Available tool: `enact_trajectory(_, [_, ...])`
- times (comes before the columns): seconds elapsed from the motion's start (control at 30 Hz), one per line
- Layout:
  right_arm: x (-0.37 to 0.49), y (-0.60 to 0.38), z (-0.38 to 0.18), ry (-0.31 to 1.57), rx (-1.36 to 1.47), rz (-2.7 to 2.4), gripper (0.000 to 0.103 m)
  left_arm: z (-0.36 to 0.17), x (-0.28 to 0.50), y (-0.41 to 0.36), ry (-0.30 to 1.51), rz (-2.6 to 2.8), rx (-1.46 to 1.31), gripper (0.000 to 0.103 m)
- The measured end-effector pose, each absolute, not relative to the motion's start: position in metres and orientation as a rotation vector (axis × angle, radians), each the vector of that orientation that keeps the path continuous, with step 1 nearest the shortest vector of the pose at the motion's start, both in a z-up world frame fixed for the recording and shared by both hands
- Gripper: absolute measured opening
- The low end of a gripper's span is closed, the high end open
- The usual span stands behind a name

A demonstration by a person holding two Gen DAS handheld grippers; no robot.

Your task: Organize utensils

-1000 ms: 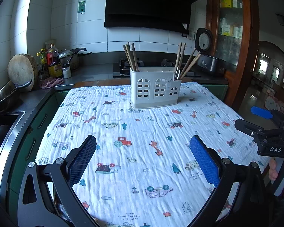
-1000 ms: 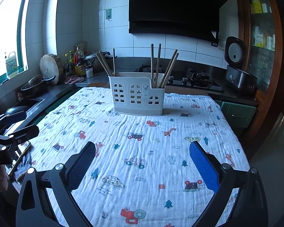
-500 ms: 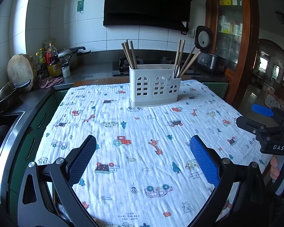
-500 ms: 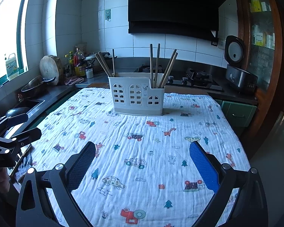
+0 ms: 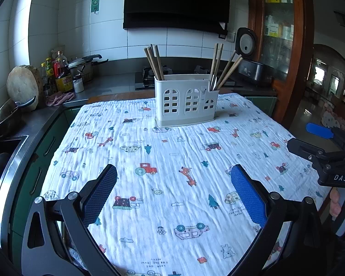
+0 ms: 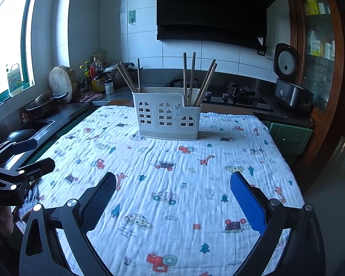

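Note:
A white utensil holder (image 5: 186, 100) with arched cut-outs stands upright at the far side of the table; it also shows in the right wrist view (image 6: 169, 113). Wooden chopsticks lean in its left compartment (image 5: 153, 61) and in its right compartment (image 5: 223, 67). My left gripper (image 5: 172, 174) is open and empty over the near part of the patterned cloth (image 5: 172, 161). My right gripper (image 6: 172, 184) is open and empty too, also well short of the holder. Each gripper shows at the edge of the other's view.
A counter runs along the left with a sink (image 6: 32, 126), a pan (image 5: 4, 117), a round board (image 5: 23, 87) and bottles (image 5: 62, 76). A hob (image 6: 237, 96) and rice cooker (image 6: 289, 87) sit behind the table. A wooden cabinet (image 5: 280, 46) stands at right.
Both grippers have drifted only slightly; the holder sits a little lower and nearer in the views. Both stay open and empty.

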State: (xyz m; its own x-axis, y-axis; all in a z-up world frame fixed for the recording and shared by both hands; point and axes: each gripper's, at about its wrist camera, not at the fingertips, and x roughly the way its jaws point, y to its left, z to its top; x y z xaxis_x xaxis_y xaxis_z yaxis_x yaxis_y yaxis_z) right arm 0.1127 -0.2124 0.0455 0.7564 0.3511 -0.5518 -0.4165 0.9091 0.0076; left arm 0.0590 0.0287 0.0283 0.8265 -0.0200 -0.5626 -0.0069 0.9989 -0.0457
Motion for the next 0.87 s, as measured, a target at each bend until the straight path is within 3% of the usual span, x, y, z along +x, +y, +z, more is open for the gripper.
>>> enact_trajectory(0.87, [0.117, -0.214, 0.034, 0.602, -0.118, 0.423, 0.096, 0.026, 0.06, 0.039, 0.594, 0.019, -0.077, 0.098])
